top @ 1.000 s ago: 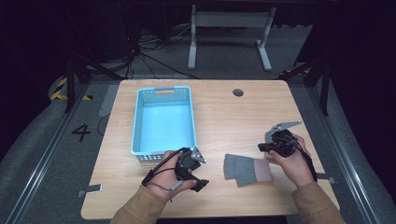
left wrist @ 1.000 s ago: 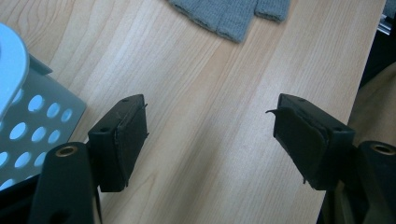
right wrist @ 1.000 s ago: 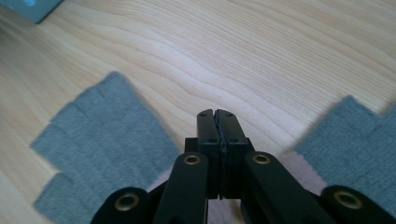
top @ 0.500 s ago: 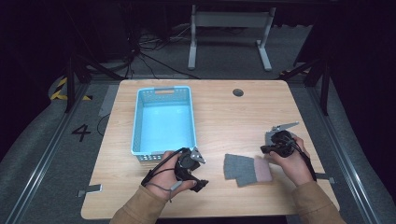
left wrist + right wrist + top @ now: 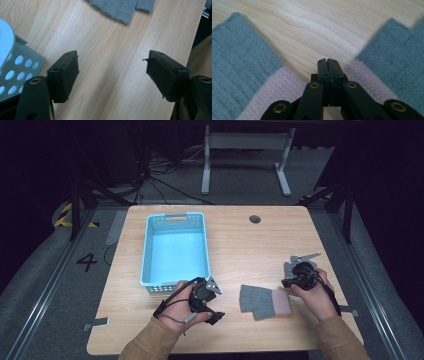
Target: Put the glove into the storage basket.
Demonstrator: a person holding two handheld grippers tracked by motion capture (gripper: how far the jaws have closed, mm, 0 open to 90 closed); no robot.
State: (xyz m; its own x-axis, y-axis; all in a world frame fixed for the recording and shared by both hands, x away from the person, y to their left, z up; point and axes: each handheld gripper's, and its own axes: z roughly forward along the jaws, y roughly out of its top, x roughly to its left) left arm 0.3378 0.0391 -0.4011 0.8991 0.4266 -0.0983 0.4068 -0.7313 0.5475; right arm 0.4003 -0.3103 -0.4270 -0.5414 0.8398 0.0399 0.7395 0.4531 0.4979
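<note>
The right gripper (image 5: 329, 62) is sitting with its jaws pressed together. In the right gripper view they appear to be closing on nothing, with their tips hanging over bare wood in the gap between two gloves. The glove on the left (image 5: 239, 62) of that view and the glove on the right (image 5: 397, 55) are both grey with pale pink cuffs, and the cuffs are lying just beside the jaws on either side. I cannot tell whether a thin edge of cuff is caught below the tips.

In the high view the right gripper (image 5: 289, 282) is hovering at the pink end of the gloves (image 5: 264, 301), which are lying flat on the table (image 5: 250, 240) near its front edge. The left gripper (image 5: 112, 72) is resting with its jaws wide apart over bare wood, near the blue basket (image 5: 150, 250), with the gloves' grey fingertips just ahead of it.

The main risk, as I judge it, is a lift with nothing caught, since the closed jaws are sitting between the cuffs rather than on one. Dragging the tips sideways could also bunch both gloves together or push them toward the table edge.
</note>
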